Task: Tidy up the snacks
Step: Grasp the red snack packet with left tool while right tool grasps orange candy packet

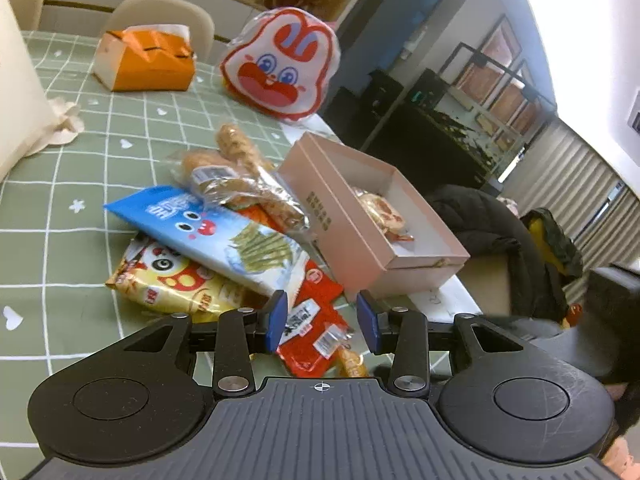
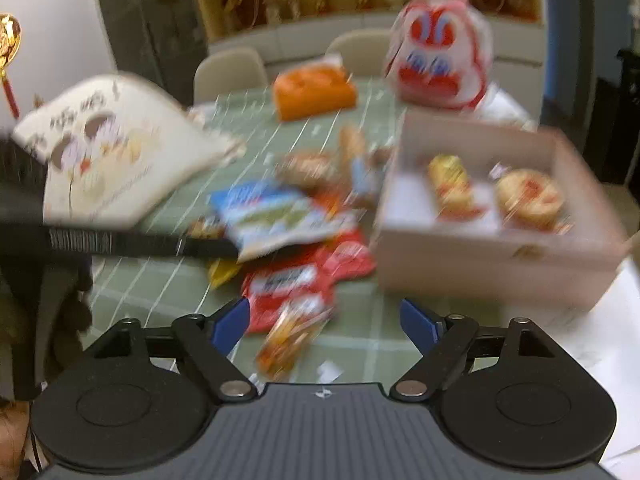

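Observation:
A pile of snack packets lies on the green checked tablecloth [image 1: 60, 208]: a blue packet [image 1: 208, 236], a yellow packet [image 1: 172, 284], a red packet [image 1: 316, 320] and clear-wrapped pastries [image 1: 240, 176]. A pink open box [image 1: 360, 248] to their right holds wrapped snacks [image 1: 380, 212]; in the right wrist view the box [image 2: 492, 256] shows two snacks [image 2: 528, 196]. My left gripper [image 1: 323, 320] is open above the red packet. My right gripper [image 2: 325, 320] is open over a small orange packet [image 2: 292, 340], with the red packet [image 2: 300, 280] just beyond. The right wrist view is blurred.
An orange tissue box [image 1: 148, 60] and a rabbit-face bag [image 1: 280, 64] stand at the table's far side. A white printed bag [image 2: 116, 152] is on the left. Chairs [image 1: 160, 12] stand behind the table. A dark jacket [image 1: 500, 232] lies beyond the right table edge.

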`<state>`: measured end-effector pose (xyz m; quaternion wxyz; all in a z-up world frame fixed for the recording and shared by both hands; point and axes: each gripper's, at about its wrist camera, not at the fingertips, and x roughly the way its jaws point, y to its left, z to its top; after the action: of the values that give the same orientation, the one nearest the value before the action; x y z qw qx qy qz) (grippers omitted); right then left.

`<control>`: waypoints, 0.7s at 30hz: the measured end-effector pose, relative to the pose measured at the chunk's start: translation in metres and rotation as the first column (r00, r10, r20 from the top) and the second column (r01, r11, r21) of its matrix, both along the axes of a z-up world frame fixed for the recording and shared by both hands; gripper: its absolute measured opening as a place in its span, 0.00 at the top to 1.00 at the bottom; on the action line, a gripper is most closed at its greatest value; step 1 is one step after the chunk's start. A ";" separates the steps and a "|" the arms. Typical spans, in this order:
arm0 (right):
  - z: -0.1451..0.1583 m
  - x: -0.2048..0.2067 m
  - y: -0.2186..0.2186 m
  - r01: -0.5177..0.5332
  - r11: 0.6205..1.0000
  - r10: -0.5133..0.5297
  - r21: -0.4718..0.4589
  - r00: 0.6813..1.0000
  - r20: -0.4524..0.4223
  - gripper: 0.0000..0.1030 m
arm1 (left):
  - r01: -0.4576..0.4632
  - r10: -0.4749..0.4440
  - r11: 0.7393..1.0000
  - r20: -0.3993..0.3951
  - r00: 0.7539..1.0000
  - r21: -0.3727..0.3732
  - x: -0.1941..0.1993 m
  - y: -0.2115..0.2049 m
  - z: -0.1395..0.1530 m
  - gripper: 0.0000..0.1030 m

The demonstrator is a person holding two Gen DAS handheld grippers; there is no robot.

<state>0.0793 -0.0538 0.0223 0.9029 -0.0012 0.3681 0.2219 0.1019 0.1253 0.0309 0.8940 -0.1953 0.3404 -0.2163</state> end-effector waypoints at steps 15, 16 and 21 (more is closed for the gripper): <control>-0.034 -0.026 -0.056 0.134 0.990 -0.136 0.034 0.990 0.046 0.61 | -0.006 0.016 0.984 -0.056 0.998 0.178 0.044 -0.037 -0.023 0.58; -0.036 -0.029 -0.065 0.150 0.988 -0.152 0.043 0.987 0.057 0.54 | -0.003 0.015 0.983 -0.066 0.998 0.184 0.045 -0.037 -0.025 0.58; -0.041 -0.036 -0.091 0.193 0.975 -0.202 0.114 0.976 0.079 0.39 | 0.049 -0.030 0.980 -0.104 0.994 0.192 0.028 -0.040 -0.025 0.58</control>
<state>0.0437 -0.1451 -0.0183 0.9350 0.0733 0.3130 0.1499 0.1297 0.0854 0.0063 0.8860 -0.1111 0.4083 -0.1897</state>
